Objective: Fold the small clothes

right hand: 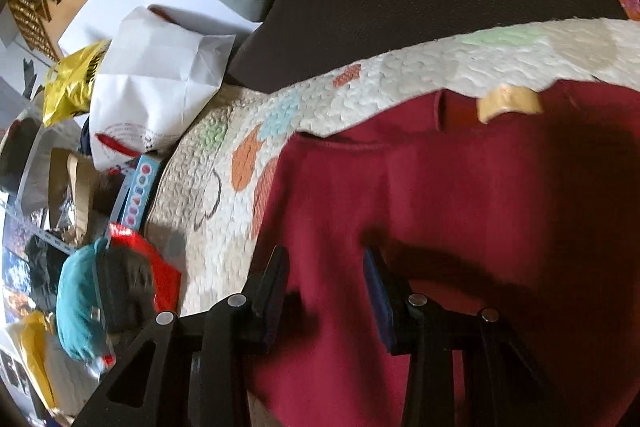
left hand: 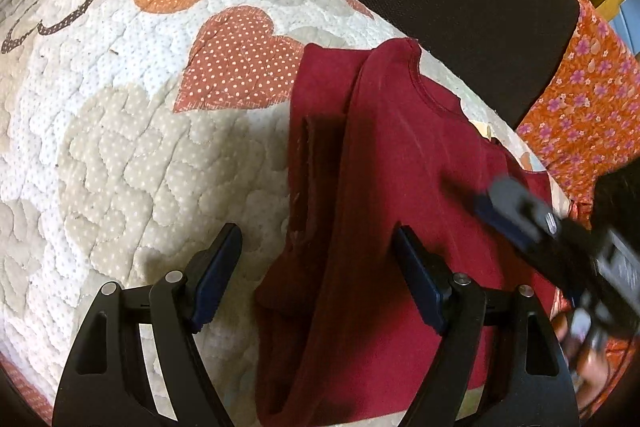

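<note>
The red shirt point(left hand: 400, 155) lies partly folded on the quilt point(left hand: 120, 131), right of middle. Both tools, left tool point(left hand: 320, 279) and right tool point(right hand: 326, 291) (spread wide, holding nothing), could snag it and undo the fold.

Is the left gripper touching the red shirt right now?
Cannot tell. In the left wrist view the open left gripper frames the red shirt, but neither contact nor gap shows plainly.
</note>
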